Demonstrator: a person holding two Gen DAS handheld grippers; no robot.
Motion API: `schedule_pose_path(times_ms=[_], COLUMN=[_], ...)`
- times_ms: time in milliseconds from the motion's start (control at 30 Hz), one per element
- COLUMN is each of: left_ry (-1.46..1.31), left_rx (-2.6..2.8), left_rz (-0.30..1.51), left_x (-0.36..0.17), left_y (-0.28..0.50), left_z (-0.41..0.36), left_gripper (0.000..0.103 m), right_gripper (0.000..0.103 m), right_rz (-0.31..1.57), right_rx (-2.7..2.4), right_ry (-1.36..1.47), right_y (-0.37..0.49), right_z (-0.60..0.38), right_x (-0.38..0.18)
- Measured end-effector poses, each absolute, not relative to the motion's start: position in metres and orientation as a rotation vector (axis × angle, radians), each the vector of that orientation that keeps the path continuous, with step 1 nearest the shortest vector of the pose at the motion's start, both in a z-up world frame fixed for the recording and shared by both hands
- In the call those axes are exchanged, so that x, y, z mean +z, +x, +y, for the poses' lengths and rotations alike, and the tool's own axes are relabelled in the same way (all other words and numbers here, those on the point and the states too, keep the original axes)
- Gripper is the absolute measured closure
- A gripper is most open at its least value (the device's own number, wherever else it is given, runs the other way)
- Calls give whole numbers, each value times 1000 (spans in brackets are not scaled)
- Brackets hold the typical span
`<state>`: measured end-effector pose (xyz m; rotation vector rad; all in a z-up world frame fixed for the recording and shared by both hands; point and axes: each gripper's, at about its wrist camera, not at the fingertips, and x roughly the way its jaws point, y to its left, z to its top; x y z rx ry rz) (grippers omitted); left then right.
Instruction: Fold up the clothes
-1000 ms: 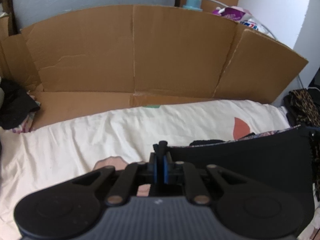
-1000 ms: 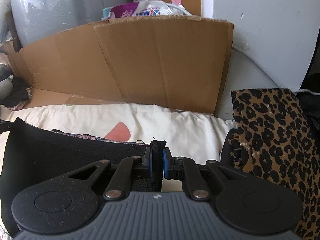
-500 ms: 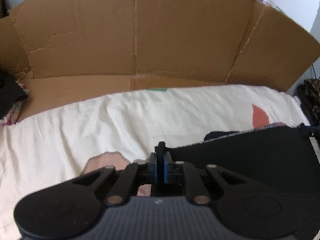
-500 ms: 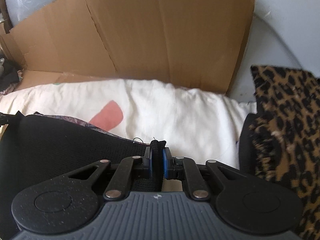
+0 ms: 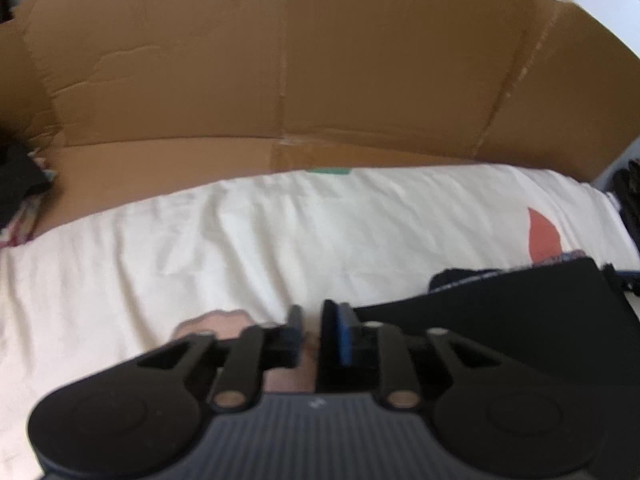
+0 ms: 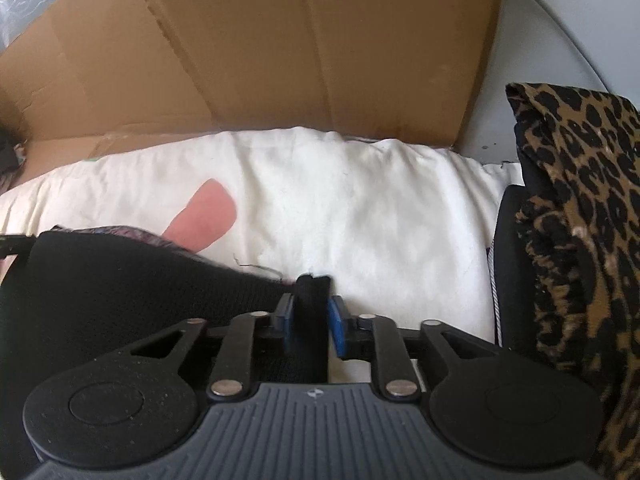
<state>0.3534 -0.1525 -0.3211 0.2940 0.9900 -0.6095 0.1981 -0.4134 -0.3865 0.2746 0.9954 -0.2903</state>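
A black mesh garment (image 5: 500, 320) lies on a cream bedsheet (image 5: 260, 248), its top edge stretched between the two grippers. My left gripper (image 5: 311, 316) is at the garment's left corner with its jaws slightly parted; pink sheet print shows in the gap, and the cloth lies against the right finger. In the right wrist view the garment (image 6: 120, 280) spreads to the left, and its right corner stands between the blue pads (image 6: 337, 320) of my right gripper (image 6: 311, 308), whose jaws have widened around it.
A brown cardboard wall (image 5: 280, 60) (image 6: 280, 40) stands behind the sheet (image 6: 360, 200). A leopard-print cloth (image 6: 580, 200) over a dark item (image 6: 512, 260) sits at the right. Dark clothes (image 5: 16, 184) lie at the far left.
Both grippers moved forward and down toward the sheet with the garment's edge. The left jaws parted and let the cloth go; the right jaws widened around the corner.
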Motion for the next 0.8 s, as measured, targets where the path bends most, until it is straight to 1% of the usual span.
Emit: schedule_pose_path(times_ms=[67, 100, 133, 300, 467, 567, 633, 667, 700, 800], left_ry=[304, 312, 311, 263, 194, 161, 180, 190, 194, 193], left_rx=[-597, -591, -585, -596, -649, -668, -684, -696, -700, -717], left_rz=[985, 982, 987, 981, 975, 1002, 1002, 1004, 1001, 989], left_x=[-312, -308, -303, -282, -273, -279, -283, -285, -286, -287], left_y=[348, 344, 339, 320, 303, 297, 292, 289, 287, 283], left_z=[-150, -149, -147, -149, -158, -163, -170, -173, -175, -181], left_gripper=[70, 70, 69, 69, 71, 75, 80, 81, 81, 83], right_gripper=[67, 61, 58, 58, 58, 61, 63, 65, 69, 70], right_rz=[982, 968, 955, 889, 867, 866, 863, 862, 866, 873], right_rx=[-266, -270, -266, -244, -170, -114, -83, -80, -79, -63], right_ry=[259, 248, 255, 293, 251, 240, 240, 240, 233, 229], right_y=[195, 193, 192, 189, 198, 205, 209, 210, 213, 217], right_z=[-411, -409, -407, -396, -368, -351, -342, -338, -333, -324], right_x=[-374, -367, -362, -337, -325, -327, -330, -332, -334, -339])
